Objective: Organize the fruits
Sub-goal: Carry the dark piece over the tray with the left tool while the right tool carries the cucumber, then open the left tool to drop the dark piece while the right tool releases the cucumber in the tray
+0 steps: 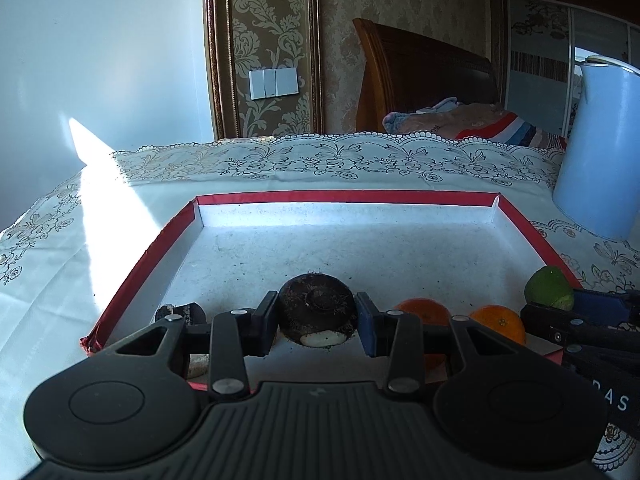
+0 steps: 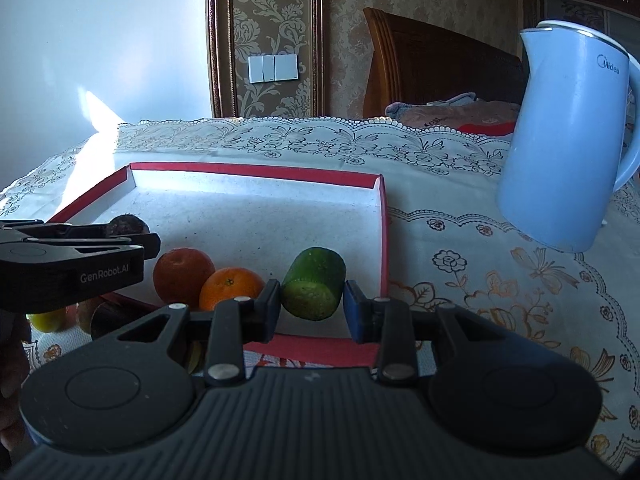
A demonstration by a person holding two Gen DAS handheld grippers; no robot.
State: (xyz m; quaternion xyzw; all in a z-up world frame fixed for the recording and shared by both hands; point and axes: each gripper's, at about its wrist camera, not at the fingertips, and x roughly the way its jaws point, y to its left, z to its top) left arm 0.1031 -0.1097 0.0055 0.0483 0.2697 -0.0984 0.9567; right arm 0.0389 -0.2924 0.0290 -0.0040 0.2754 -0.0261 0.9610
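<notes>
A shallow red-rimmed tray (image 1: 132,264) with a white floor lies on the table; it also shows in the right wrist view (image 2: 384,232). My left gripper (image 1: 317,322) is shut on a dark hairy taro-like piece (image 1: 316,304) just above the tray's near floor. Two oranges (image 1: 500,322) sit in the tray's near right part, also seen from the right (image 2: 230,286). My right gripper (image 2: 312,306) is shut on a green cucumber piece (image 2: 314,284) over the tray's near right corner; that piece also shows in the left wrist view (image 1: 548,286).
A light blue electric kettle (image 2: 568,140) stands on the lace tablecloth (image 2: 460,272) right of the tray. A yellow-green fruit (image 2: 48,320) and brown pieces lie on the cloth before the tray's near edge. A bed and wall are behind the table.
</notes>
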